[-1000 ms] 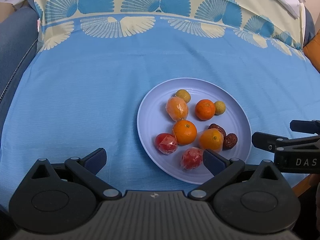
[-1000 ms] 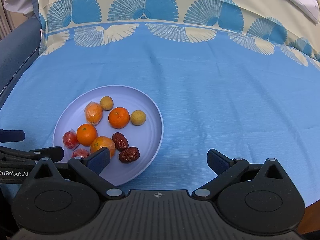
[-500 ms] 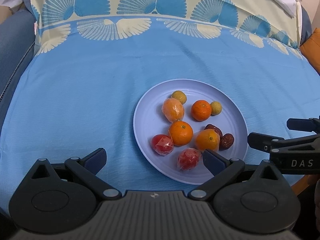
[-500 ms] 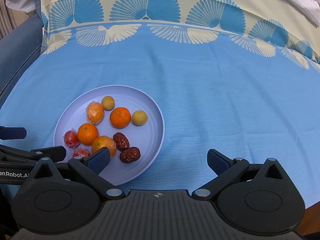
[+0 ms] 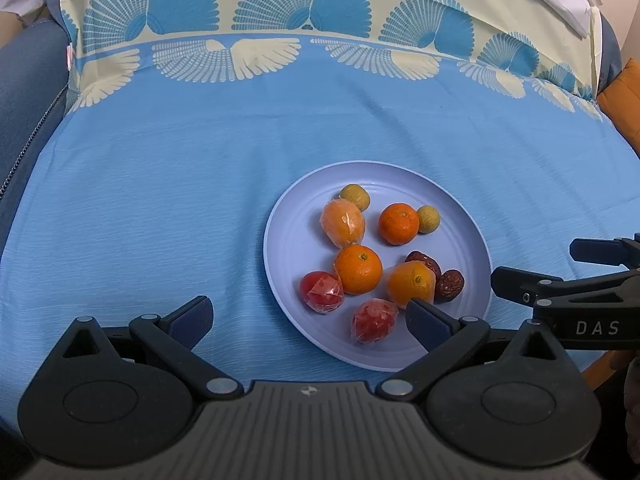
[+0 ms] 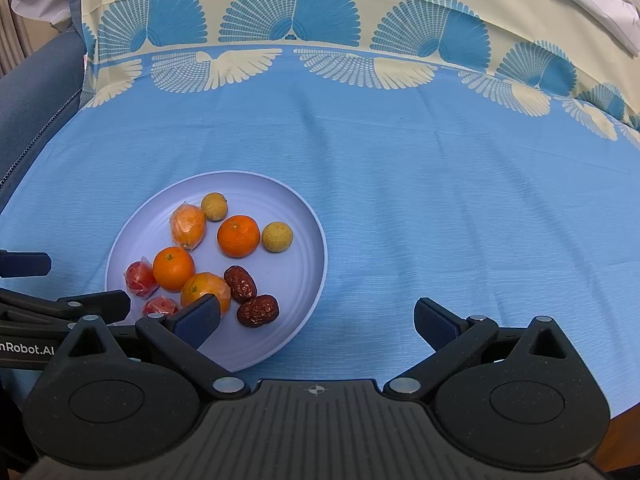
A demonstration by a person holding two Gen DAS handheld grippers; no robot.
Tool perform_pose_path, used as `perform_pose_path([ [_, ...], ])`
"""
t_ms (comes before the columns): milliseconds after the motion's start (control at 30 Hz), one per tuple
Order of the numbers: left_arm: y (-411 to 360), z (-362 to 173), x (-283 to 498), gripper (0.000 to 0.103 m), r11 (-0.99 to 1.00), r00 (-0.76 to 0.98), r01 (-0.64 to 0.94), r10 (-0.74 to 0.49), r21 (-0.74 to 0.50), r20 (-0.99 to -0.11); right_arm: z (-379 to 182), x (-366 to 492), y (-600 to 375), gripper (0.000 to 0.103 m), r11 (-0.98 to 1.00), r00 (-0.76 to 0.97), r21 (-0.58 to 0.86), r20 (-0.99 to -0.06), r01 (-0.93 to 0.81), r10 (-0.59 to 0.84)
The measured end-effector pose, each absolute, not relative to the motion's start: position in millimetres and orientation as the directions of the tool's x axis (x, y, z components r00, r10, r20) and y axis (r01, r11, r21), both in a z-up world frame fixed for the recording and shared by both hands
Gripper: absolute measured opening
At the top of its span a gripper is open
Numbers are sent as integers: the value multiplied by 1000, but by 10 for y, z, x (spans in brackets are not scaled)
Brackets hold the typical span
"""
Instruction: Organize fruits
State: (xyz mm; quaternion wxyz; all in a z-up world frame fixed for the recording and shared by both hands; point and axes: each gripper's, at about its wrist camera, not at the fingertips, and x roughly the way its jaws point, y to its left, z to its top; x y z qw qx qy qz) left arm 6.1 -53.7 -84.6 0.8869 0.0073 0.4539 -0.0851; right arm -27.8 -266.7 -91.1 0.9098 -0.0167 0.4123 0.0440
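All the fruit sits on the pale lavender plate (image 5: 280, 264), which rests on the blue tablecloth (image 5: 160, 184) and serves as landmark here. On the plate's far side: two small yellow-brown round fruits (image 6: 277, 237), one wrapped orange (image 5: 343, 224), one bare orange (image 6: 239, 236). Toward its centre: a second bare orange (image 5: 357, 269). On its near side: two red fruits in clear wrap (image 5: 322, 291), another orange (image 5: 412, 282), and two dark red dates (image 6: 258, 310) touching each other. No fruit lies on the cloth off the plate. Like kinds sit roughly near each other but mixed, so the layout fits either a gathered pile awaiting sorting or a completed collection onto one dish; cannot settle which. Left gripper (image 5: 308, 320): fingers spread wide, holding nothing, hovering over the plate's near-left edge, one finger above the rim. Right gripper (image 6: 316, 322): likewise spread and empty, at the plate's near-right edge. Both tools flank the plate symmetrically, presumably so either can reach any fruit.
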Motion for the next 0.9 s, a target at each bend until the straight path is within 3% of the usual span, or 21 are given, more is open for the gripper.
perform_pose_path([
  [900, -516, -777, 83, 103, 984, 600, 162, -157, -73, -785, -864, -267, -2641, 102, 996, 675, 6, -735, -87, 63],
])
